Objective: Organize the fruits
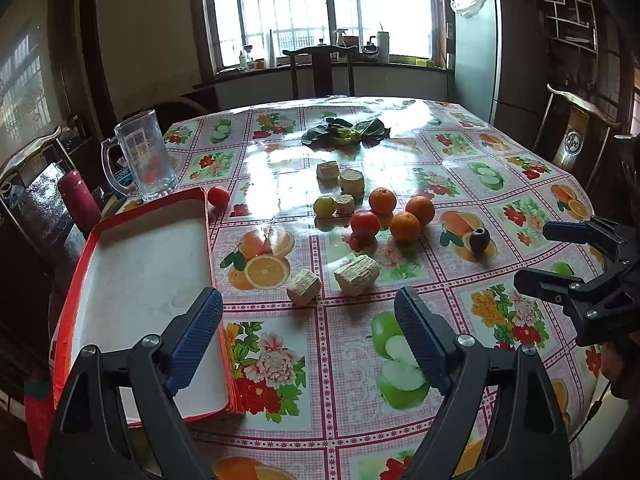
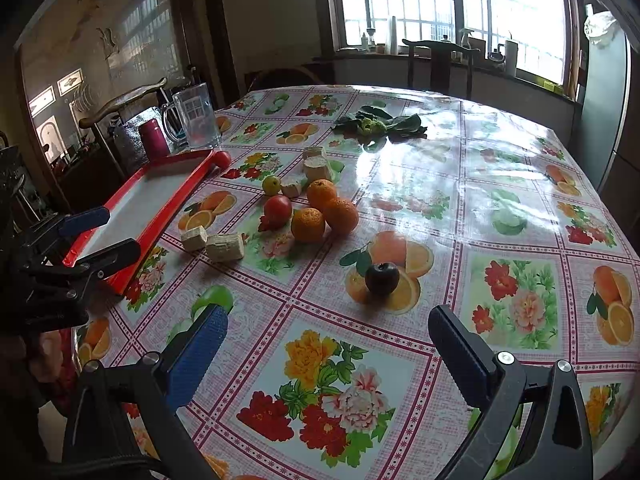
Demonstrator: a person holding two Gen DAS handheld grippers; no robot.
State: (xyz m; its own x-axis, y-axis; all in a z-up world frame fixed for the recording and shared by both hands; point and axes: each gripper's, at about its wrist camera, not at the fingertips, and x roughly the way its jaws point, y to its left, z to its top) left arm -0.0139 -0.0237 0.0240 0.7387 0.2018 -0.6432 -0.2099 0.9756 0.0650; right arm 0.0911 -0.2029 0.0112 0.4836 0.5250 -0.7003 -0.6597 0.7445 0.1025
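The fruits sit in a loose cluster mid-surface: three oranges (image 1: 405,227) touching or nearly touching one another, a red tomato-like fruit (image 1: 365,224) pressed against them, and a small yellow-green fruit (image 1: 324,206) just behind. A dark plum-like fruit (image 2: 382,278) lies apart, nearest my right hand-held gripper (image 2: 328,354), and a second red fruit (image 1: 218,197) rests against the far corner of the red tray (image 1: 150,208), outside it. The tray is empty, so I judge nothing is sorted yet.

I expect the oranges to be firm, fairly light and round, with pebbled skin that should hold well against the ribbed pads; I would close across the widest part, coming in from the open side of the cluster so I do not nudge the neighbours rolling. The red fruits look smoother and probably softer, so a lighter squeeze. The dark fruit is small and glossy, likely to slip or roll on the shiny oilcloth surface (image 2: 500,184); I would take it low across its middle.

Pale cut chunks (image 1: 356,274), perhaps corn cob or cane, lie among the fruit, with leafy greens (image 1: 346,130) beyond and a glass mug (image 1: 146,156) by the tray.

Both grippers are released and hold nothing; the left hand-held gripper (image 1: 308,336) hovers beside the tray's near end.
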